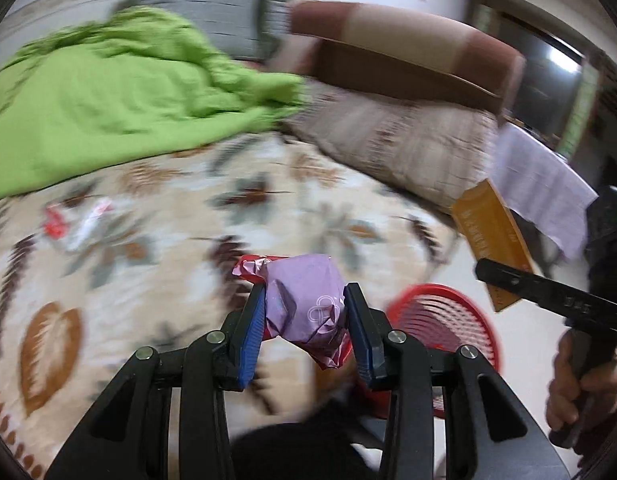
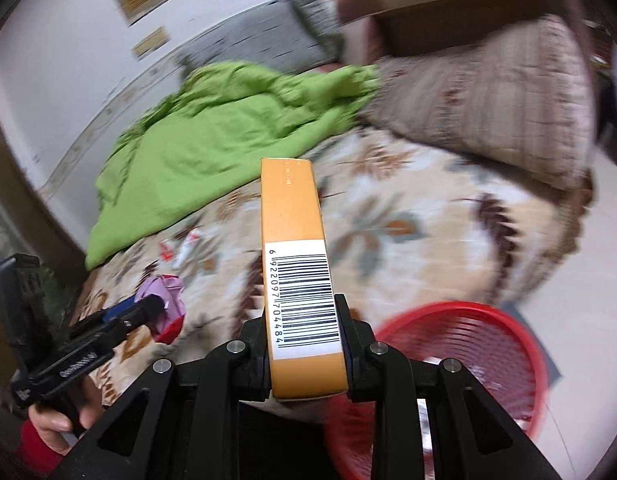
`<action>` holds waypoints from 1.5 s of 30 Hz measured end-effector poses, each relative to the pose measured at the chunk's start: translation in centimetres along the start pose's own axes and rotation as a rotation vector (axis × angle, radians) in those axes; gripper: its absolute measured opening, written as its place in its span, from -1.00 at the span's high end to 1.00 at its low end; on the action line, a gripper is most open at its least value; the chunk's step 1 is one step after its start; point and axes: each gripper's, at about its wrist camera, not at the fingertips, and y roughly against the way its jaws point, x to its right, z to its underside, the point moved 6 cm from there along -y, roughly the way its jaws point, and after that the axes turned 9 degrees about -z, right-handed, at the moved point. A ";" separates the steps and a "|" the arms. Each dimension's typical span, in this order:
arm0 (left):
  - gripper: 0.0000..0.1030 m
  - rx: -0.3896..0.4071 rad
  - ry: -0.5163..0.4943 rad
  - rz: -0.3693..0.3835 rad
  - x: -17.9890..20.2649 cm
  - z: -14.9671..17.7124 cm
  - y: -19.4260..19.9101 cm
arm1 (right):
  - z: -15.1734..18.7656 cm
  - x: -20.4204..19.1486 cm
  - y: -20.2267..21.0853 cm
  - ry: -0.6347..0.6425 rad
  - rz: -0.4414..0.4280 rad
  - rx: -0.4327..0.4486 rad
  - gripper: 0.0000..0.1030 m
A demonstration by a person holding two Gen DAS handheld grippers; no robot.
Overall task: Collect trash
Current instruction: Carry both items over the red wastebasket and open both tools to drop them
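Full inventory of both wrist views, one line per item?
wrapper: 1, purple and red, crumpled, in the left gripper
box: 1, orange, barcode label, in the right gripper
basket: 1, red, on the floor beside the bed
loose wrapper: 1, red and white, on the bedspread
blanket: 1, green, on the bed
pillow: 1, beige, on the bed
left gripper: black, blue pads, jaws shut on the wrapper
right gripper: black, jaws shut on the box

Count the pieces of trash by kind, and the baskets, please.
Crumpled purple wrapper, in left gripper: 1
Orange carton, in right gripper: 1
Red-and-white wrapper, on bedspread: 1
Red basket: 1
Total: 4
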 end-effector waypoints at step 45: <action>-0.31 -0.146 -0.092 0.170 9.8 3.0 -4.1 | 2.0 6.8 2.7 -0.160 0.039 0.003 0.13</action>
